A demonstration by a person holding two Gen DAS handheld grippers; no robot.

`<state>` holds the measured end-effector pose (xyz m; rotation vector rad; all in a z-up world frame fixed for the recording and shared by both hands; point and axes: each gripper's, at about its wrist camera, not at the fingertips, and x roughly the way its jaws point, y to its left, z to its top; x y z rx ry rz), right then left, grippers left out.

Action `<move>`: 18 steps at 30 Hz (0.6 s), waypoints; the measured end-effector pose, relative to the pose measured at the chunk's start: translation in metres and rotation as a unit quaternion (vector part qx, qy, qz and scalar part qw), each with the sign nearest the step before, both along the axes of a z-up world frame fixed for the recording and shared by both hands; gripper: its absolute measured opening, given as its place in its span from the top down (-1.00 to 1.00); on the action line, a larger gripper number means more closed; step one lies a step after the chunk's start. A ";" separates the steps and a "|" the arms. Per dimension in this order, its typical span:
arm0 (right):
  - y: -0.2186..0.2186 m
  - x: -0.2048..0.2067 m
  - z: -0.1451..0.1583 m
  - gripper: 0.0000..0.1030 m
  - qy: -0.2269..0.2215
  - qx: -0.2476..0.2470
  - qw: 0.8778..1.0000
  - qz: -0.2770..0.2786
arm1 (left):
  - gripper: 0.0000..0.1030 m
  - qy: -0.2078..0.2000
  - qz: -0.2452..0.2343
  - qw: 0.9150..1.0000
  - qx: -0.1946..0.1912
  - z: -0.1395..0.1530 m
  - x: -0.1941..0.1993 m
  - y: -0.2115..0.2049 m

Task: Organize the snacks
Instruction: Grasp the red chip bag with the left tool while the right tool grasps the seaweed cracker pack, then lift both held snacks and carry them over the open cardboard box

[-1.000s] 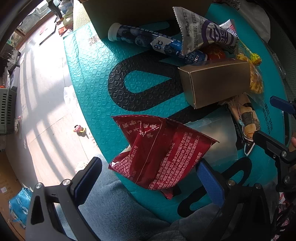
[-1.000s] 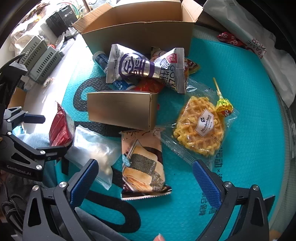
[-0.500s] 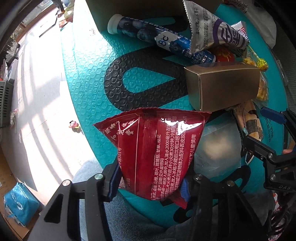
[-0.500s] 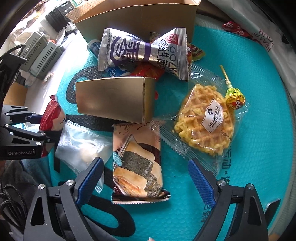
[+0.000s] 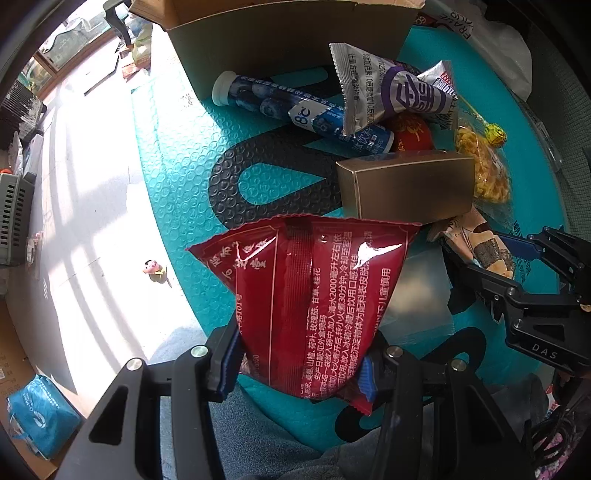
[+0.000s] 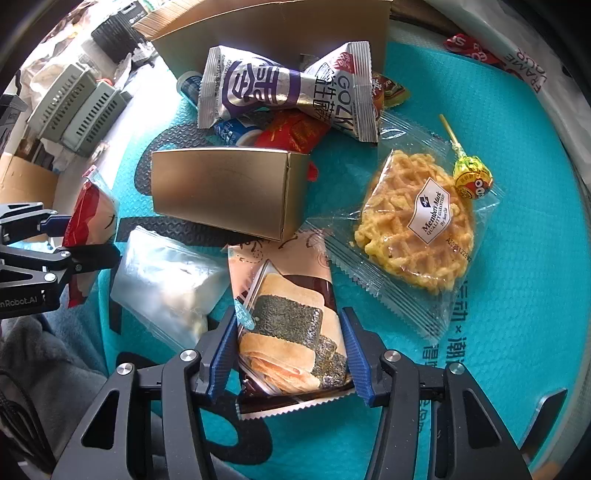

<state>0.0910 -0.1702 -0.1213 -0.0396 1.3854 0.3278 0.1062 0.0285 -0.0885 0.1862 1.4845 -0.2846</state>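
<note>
Both grippers taking a snack off the teal mat (image 6: 517,332) — one packet each.

Left gripper (image 5: 301,363) is clamped on the red pouch (image 5: 314,295), held clear of the mat. Right gripper (image 6: 291,354) jaws closing on the seaweed-cracker packet (image 6: 291,325), which lies flat between them beside the gold box (image 6: 225,192). Judgement: let the pads seat on the packet's edges before lifting — then carry toward the cardboard box (image 6: 273,33) at the far side.
</note>
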 end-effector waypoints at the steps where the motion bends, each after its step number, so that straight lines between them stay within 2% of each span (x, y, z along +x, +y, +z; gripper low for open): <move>1: -0.001 -0.003 0.003 0.00 -0.005 -0.001 1.000 0.003 | 0.04 -0.005 -0.005 1.000 0.002 -0.001 -0.003 0.000; 10: -0.024 -0.032 0.020 0.01 -0.007 0.016 1.000 -0.003 | 0.04 -0.020 -0.011 1.000 -0.011 0.018 -0.023 -0.008; 18: -0.036 -0.062 0.049 0.00 -0.026 0.028 0.999 0.002 | 0.04 -0.040 -0.002 0.999 -0.035 0.040 -0.046 -0.009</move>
